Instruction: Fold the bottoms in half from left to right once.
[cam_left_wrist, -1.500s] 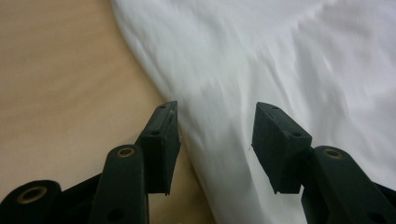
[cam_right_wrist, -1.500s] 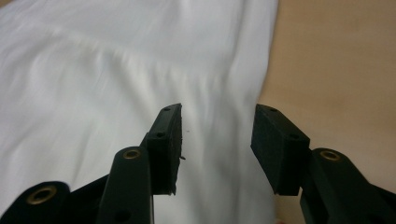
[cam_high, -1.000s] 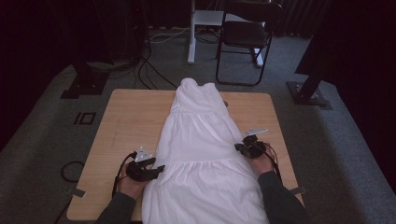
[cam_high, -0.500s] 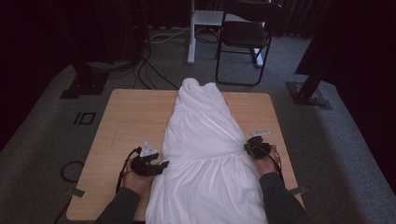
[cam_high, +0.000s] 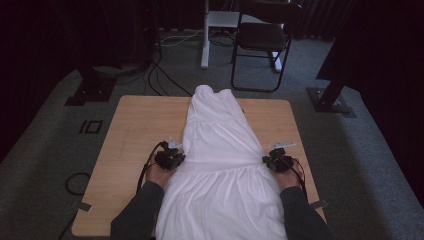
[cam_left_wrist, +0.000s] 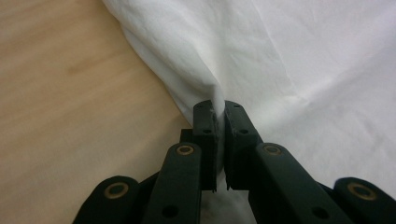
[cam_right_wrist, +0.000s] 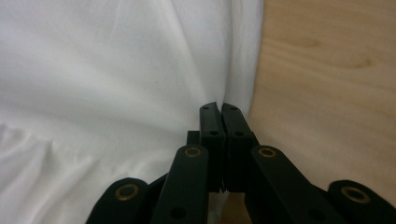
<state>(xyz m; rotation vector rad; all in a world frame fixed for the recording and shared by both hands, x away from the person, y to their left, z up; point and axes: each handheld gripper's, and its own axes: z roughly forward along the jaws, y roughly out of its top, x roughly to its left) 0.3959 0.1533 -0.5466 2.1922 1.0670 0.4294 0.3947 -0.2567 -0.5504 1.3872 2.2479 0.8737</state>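
One white dress (cam_high: 220, 165) lies between two tongs: the left tongs (cam_high: 175, 159) at one edge of it and the right tongs (cam_high: 267, 161) at the other. One wooden surface (cam_high: 135, 130) lies under both tongs. One black chair (cam_high: 262, 37) stands well beyond the tongs. Two sleeved forearms reach the tongs, one to each.

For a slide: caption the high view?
Both grippers, left and right, pinch the side edges of a white dress laid lengthwise on a wooden table.

White cloth dress (cam_high: 220, 165) (matt, creased); wood table (cam_high: 135, 125).
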